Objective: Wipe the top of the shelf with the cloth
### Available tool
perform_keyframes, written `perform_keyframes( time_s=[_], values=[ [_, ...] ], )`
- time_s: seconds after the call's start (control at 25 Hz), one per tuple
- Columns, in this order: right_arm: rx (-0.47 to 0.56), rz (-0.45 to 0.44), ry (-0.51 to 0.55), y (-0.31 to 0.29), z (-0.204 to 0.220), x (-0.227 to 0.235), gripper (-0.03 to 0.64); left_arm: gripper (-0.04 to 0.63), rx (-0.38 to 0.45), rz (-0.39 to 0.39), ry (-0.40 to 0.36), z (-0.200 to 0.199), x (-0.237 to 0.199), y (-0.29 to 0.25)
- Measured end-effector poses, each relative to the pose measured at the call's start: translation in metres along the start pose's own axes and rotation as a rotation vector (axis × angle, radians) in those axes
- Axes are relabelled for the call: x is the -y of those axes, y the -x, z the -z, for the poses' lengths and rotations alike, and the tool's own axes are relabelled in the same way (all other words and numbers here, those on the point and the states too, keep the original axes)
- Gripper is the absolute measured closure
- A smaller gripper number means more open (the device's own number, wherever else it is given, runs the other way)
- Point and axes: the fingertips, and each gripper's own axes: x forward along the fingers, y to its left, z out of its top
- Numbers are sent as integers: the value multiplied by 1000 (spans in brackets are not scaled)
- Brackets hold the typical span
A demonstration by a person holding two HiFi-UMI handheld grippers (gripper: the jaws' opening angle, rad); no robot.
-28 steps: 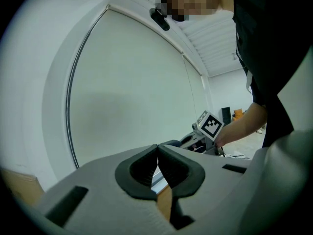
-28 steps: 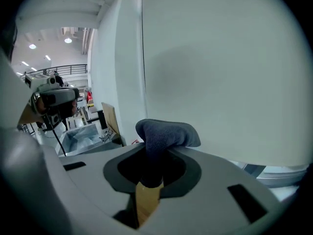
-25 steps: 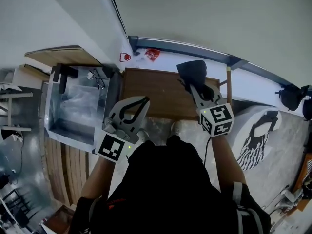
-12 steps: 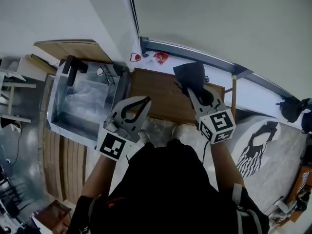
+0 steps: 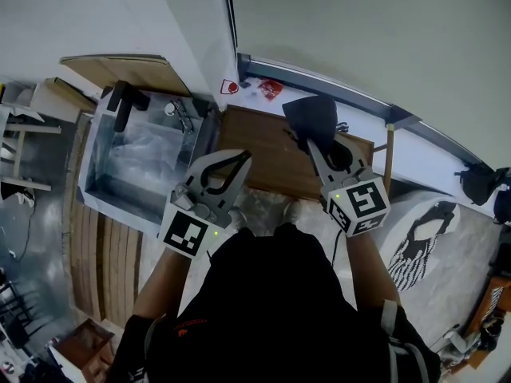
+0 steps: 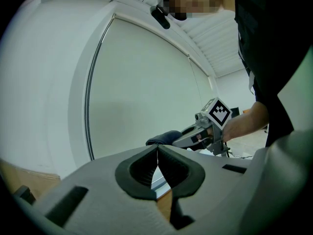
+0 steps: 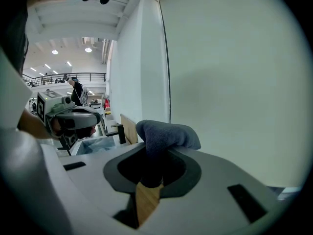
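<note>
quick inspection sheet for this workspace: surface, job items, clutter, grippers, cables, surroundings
surface: wooden shelf top, no loose items seen on it
job's things: dark cloth, bunched, over the shelf's far edge; contact with the wood cannot be told
clutter: small red items by the wall past the shelf
grippers: left gripper shut and empty, near the shelf's left front corner; right gripper shut on the cloth
cables: thin black cable running down from the right gripper
surroundings: metal bin with clear plastic inside, left of the shelf; patterned rug on the right; pale wall behind
</note>
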Motion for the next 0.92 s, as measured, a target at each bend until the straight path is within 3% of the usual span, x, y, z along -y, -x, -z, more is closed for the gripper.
perform_keyframes(
  time_s=[0.92],
  values=[
    [4, -10, -2, 1, 0, 21, 558, 575, -18, 15, -8, 3, 3, -26]
  ],
)
